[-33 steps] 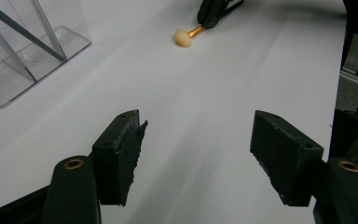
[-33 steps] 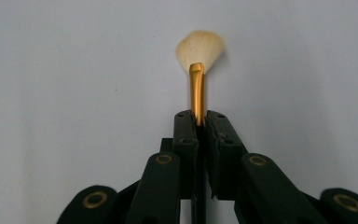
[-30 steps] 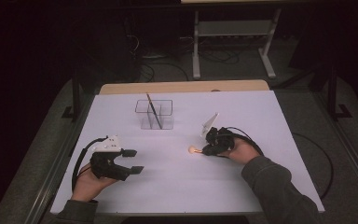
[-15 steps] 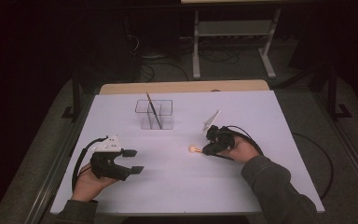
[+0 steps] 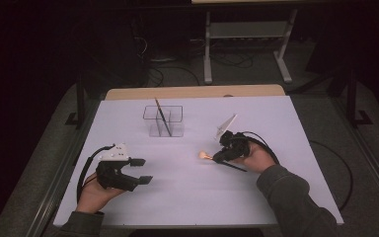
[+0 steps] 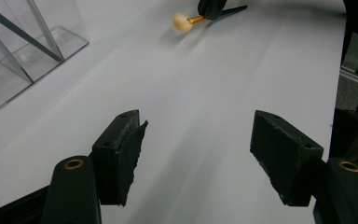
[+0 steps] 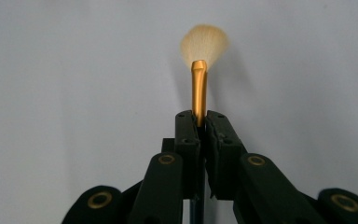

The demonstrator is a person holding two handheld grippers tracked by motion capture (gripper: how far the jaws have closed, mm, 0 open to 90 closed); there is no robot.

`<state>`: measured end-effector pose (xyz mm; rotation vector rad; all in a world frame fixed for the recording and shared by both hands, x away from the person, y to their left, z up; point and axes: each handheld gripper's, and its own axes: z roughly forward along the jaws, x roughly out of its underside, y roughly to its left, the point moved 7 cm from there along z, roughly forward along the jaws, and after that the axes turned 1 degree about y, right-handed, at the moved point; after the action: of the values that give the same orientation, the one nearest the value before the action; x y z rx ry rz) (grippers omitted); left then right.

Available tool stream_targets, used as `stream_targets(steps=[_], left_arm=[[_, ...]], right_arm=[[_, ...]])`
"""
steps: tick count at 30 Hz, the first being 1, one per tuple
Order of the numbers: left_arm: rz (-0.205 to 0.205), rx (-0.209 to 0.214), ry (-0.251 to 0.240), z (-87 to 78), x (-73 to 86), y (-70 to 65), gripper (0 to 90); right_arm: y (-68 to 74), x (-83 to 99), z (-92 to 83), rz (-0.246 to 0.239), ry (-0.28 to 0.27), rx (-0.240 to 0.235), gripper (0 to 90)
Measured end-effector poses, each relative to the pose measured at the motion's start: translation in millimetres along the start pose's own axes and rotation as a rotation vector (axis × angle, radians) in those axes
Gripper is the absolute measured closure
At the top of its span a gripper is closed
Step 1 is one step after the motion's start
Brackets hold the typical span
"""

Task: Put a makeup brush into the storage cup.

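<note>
clear box (image 5: 163, 121) mid-rear of table (image 5: 276, 197), btwn hands bare sheet

A clear divided holder (image 5: 164, 121) is standing on the surface (image 5: 187, 197) in the upper middle of the frame, a thin stick (image 5: 162, 116) leaning inside it. A makeup brush (image 5: 216, 159) is lying right of centre, below and right of the holder.

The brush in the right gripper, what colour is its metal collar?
Gold, on the brush, with pale cream bristles above it. The right gripper view shows it best.
</note>
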<state>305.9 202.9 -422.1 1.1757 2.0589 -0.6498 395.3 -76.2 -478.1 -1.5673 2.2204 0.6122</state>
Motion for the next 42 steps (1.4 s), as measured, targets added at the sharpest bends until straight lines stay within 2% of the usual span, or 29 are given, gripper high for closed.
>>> stream_targets(steps=[6, 14, 22, 25, 26, 30, 37, 42], left_arm=[[0.0, 0.0, -0.002, 0.0, -0.3, -0.3, 32.9], [-0.001, 0.001, -0.002, -0.3, -0.3, -0.5, 32.9], [-0.002, 0.0, -0.002, 0.0, -0.4, -0.8, 32.9], [-0.001, 0.001, -0.002, 0.5, -0.5, -0.8, 33.0], [-0.003, 0.001, -0.001, 0.8, -0.4, -1.2, 33.0], [0.003, 0.003, 0.003, 1.8, -0.8, -1.4, 33.0], [0.005, 0.008, 0.001, 3.0, -1.6, -2.7, 33.0], [0.01, 0.01, 0.009, 2.7, -1.5, -2.8, 33.0]], right_arm=[[2.2, -4.5, -5.0, -0.001, -0.047, -0.012, 83.1], [5.0, -9.5, -14.1, 0.037, -0.128, -0.044, 83.1], [4.4, -10.1, -17.6, 0.045, -0.183, -0.059, 83.1], [6.8, -10.4, -20.5, 0.077, -0.206, -0.074, 83.1], [6.0, -10.2, -20.8, 0.068, -0.212, -0.074, 83.1], [8.6, -11.4, -22.9, 0.088, -0.24, -0.092, 83.2], [11.8, -14.3, -28.6, 0.088, -0.287, -0.108, 83.3], [13.7, -15.7, -32.4, 0.096, -0.34, -0.131, 83.3]])
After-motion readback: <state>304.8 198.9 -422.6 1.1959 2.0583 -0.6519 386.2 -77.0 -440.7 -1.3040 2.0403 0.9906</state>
